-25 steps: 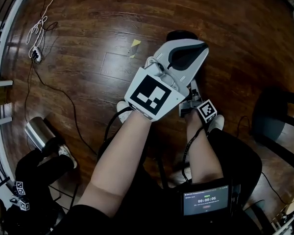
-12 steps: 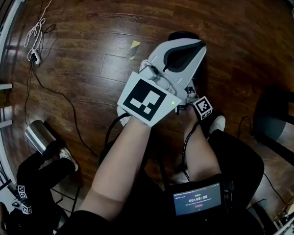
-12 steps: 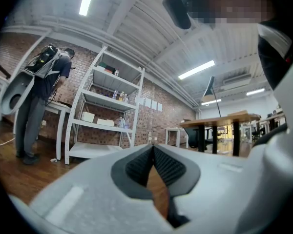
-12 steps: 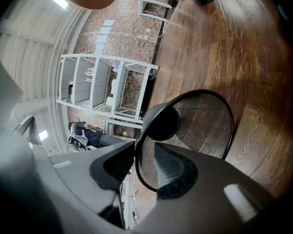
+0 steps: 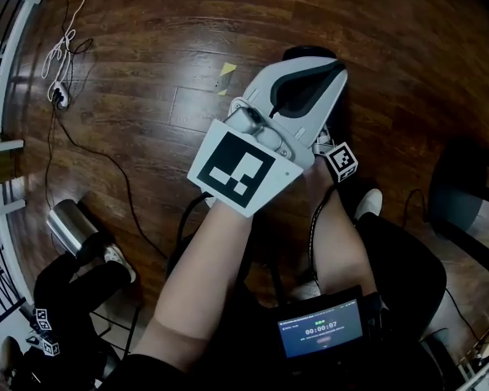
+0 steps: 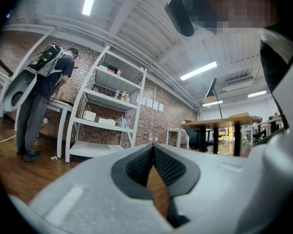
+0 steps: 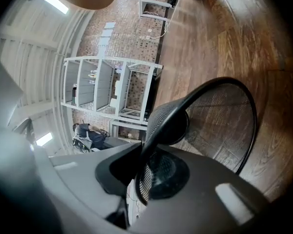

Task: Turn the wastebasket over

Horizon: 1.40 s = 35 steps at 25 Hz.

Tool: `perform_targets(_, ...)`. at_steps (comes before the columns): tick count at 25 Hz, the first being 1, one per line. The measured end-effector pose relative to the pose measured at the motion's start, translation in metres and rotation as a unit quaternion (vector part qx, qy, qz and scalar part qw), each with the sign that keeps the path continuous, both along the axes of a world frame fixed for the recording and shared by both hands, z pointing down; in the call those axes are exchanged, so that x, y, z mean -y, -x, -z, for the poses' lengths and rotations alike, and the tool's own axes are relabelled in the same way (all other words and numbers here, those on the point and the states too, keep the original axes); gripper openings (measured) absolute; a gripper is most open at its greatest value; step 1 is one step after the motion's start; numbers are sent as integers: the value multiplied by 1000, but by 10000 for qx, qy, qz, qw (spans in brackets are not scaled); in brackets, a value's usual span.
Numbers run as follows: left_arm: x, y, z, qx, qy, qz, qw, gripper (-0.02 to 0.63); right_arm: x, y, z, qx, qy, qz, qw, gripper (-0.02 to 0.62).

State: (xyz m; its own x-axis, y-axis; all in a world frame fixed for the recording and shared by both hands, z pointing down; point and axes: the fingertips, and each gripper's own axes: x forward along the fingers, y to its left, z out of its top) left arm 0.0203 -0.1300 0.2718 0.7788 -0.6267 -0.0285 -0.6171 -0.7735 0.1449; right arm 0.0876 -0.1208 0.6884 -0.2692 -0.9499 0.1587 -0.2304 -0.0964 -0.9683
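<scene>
The black wire-mesh wastebasket [image 7: 219, 121] lies tilted over the wooden floor, its open mouth turned toward the right gripper view. My right gripper [image 7: 140, 165] is closing its jaws on the basket's rim, with rim and mesh wall between them. In the head view only the right gripper's marker cube [image 5: 340, 161] shows; its jaws are hidden under my left gripper [image 5: 310, 80]. A sliver of the wastebasket [image 5: 306, 54] peeks out beyond that gripper. My left gripper [image 6: 153, 152] points level, its pads meeting at the tip with nothing between them.
A metal cylinder [image 5: 69, 226] stands at the left, near cables and a power strip [image 5: 59, 90]. A yellow scrap [image 5: 225, 72] lies on the floor. A black chair [image 5: 464, 194] is at the right. White shelving [image 6: 107, 116] and a person with a backpack [image 6: 44, 82] are ahead.
My right hand's marker cube has slid forward, further under the left gripper. The left gripper has rolled slightly and stays over the basket.
</scene>
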Motion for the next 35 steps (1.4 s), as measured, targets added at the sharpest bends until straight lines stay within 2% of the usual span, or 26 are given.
perform_targets(4, 0, 0, 0, 33, -12, 7, 10000, 3, 4, 2, 4, 58, 15, 24, 10000, 17)
perform_targets(11, 2, 2, -1, 10, 26, 105, 9999, 3, 7, -5, 17, -275, 127, 428, 9986, 12)
perform_targets(14, 4, 4, 3, -45, -10, 152, 9999, 3, 11, -11, 32, -662, 83, 726, 9951, 11)
perform_targets(17, 8, 11, 9, -148, -22, 231, 9996, 3, 20, -11, 52, -1490, 29, 1403, 9788, 11)
perform_targets(18, 9, 12, 8, -151, -5, 247, 9996, 3, 23, -11, 58, -1832, 26, 1680, 9686, 9)
perform_targets(20, 8, 14, 9, -152, -6, 276, 9995, 3, 28, -15, 67, -2559, 43, 2240, 9404, 9)
perform_targets(22, 6, 14, 10, -150, -36, 297, 9994, 3, 30, -19, 71, -3285, 114, 2801, 9019, 9)
perform_targets(23, 6, 15, 11, -145, -53, 308, 9994, 3, 31, -20, 70, -3648, 167, 3086, 8783, 9)
perform_targets(25, 6, 19, 12, -147, -78, 350, 9992, 3, 31, -20, 67, -4341, 291, 3657, 8228, 9)
perform_targets(26, 6, 21, 13, -163, -90, 378, 9991, 3, 30, -19, 64, -4662, 348, 3950, 7909, 9)
perform_targets(28, 7, 24, 16, -214, -126, 417, 9988, 3, 27, -14, 57, -5271, 419, 4534, 7176, 11)
perform_targets(30, 7, 25, 17, -242, -147, 427, 9987, 3, 23, -6, 48, -5810, 407, 5084, 6343, 12)
perform_targets(35, 8, 25, 15, -213, -140, 413, 9988, 3, 7, 40, 44, -6608, -120, 6147, 4306, 17)
